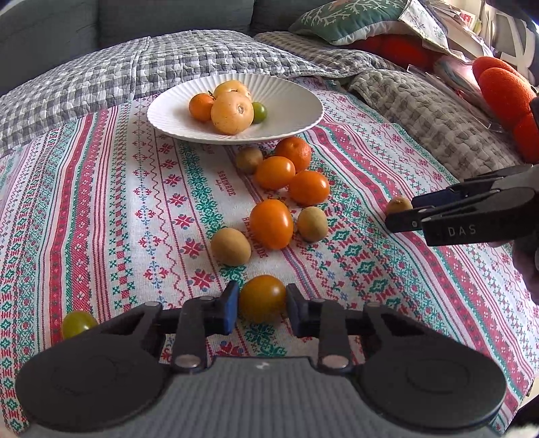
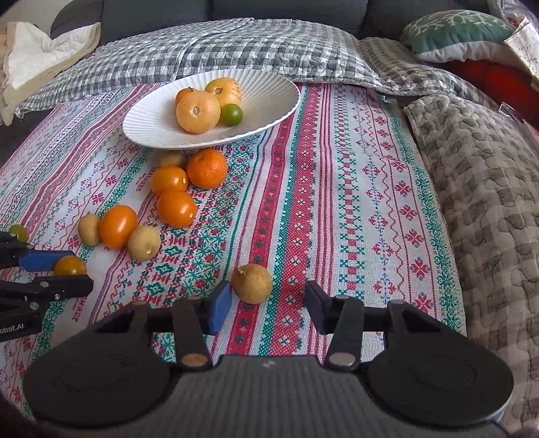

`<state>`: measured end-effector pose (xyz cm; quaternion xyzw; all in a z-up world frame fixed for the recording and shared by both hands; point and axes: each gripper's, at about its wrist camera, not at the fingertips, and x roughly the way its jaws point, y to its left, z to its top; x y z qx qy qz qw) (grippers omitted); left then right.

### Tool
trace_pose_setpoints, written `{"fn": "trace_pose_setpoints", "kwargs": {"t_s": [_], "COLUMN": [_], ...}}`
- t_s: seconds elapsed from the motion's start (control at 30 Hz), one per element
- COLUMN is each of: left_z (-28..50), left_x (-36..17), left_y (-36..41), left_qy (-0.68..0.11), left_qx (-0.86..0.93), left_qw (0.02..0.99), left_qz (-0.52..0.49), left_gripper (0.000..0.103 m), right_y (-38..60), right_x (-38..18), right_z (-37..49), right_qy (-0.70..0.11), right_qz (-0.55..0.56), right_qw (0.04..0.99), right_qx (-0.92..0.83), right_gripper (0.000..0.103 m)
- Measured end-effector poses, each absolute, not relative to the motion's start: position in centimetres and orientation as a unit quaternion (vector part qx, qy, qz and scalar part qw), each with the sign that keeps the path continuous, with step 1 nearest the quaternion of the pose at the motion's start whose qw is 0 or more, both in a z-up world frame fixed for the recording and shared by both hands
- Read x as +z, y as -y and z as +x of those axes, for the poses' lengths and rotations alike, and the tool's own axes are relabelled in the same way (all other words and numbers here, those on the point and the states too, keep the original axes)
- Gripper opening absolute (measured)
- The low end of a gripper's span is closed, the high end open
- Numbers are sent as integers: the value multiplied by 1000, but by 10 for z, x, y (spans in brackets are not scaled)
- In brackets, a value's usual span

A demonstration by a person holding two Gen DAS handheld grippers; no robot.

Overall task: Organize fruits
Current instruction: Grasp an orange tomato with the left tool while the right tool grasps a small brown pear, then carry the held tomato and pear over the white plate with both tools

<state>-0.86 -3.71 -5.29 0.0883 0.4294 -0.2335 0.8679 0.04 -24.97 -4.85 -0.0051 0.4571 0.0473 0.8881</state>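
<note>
My left gripper (image 1: pixel 262 303) is shut on a small orange tomato (image 1: pixel 262 296) that rests on the patterned cloth (image 1: pixel 101 202). The right wrist view shows the same grip at far left, on the tomato (image 2: pixel 69 266). My right gripper (image 2: pixel 267 303) is open. A small brown fruit (image 2: pixel 252 283) lies on the cloth between its fingertips, close to the left pad and apart from the right one. A white ribbed plate (image 1: pixel 296 111) further back holds two pale orange fruits, a mandarin and a small green one. Several orange tomatoes, a mandarin (image 1: pixel 293 153) and brown fruits lie loose in front of the plate.
A greenish tomato (image 1: pixel 78 323) lies beside my left gripper. Checked grey quilts (image 1: pixel 134 67) cover the sofa behind the cloth, and a thicker grey blanket (image 2: pixel 488 202) borders it on the right. A green cushion (image 2: pixel 461 30) and orange plush shapes (image 1: pixel 505 97) sit at the back right.
</note>
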Motion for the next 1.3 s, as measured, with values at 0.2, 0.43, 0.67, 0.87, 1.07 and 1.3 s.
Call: {"fn": "trace_pose_setpoints", "kwargs": {"t_s": [0.2,0.43,0.67,0.87,1.07,1.3], "left_z": [-9,-9,-10,-9,-9,-8], "left_x": [-53,-53,-51,-46,-38,-23], "left_y": [36,36,37,37,38,40], "left_qy": [-432,-433,-431,-428,-421,-405], "left_qx": [-234,-234,-238,-240,-241,-245], "left_qw": [867,866,866,868,872,879], "left_qz": [85,84,85,81,71,62], "left_gripper": [16,16,16,15,15,15], "right_y": [246,248,249,252,253,252], "right_x": [-48,-47,-45,-39,-29,-16], "right_z": [0,2,2,2,4,7], "right_qy": [-453,-453,-450,-444,-436,-423], "right_qz": [-15,-14,-9,4,19,38], "right_qw": [890,890,892,895,899,904], "right_qx": [48,42,39,39,47,55], "right_gripper": [26,22,22,22,22,22]}}
